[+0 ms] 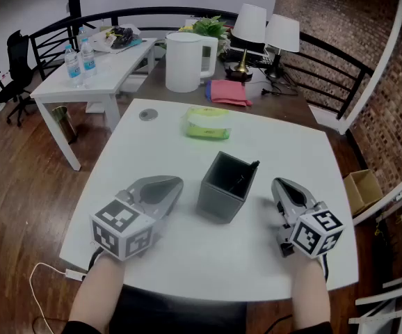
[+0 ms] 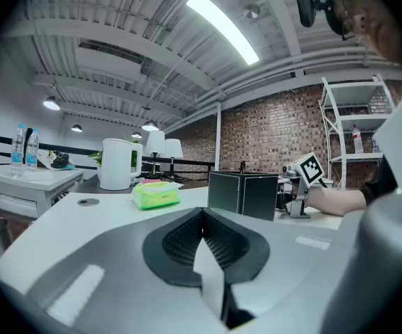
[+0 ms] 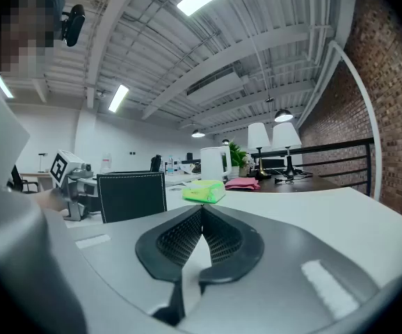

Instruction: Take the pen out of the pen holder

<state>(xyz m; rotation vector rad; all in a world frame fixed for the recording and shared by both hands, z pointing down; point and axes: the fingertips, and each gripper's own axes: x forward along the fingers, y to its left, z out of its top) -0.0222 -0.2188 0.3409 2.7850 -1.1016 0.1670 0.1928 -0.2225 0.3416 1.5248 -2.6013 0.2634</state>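
Observation:
A dark square pen holder (image 1: 227,185) stands in the middle of the white table (image 1: 187,256), and a black pen (image 1: 245,175) leans inside it with its tip above the right rim. My left gripper (image 1: 172,184) rests on the table just left of the holder, jaws shut and empty. On the holder's right my right gripper (image 1: 279,185) also lies shut with nothing in it. In the left gripper view the holder (image 2: 243,194) sits ahead to the right, with the pen's tip (image 2: 242,165) above it. The right gripper view has the holder (image 3: 131,195) ahead to the left.
A green-and-white packet (image 1: 207,123) lies on the table behind the holder, and a small round disc (image 1: 147,114) at the far left. Beyond stand a white kettle (image 1: 186,60), a pink cloth (image 1: 229,92) and two lamps (image 1: 267,28). A second table with water bottles (image 1: 79,60) is at left.

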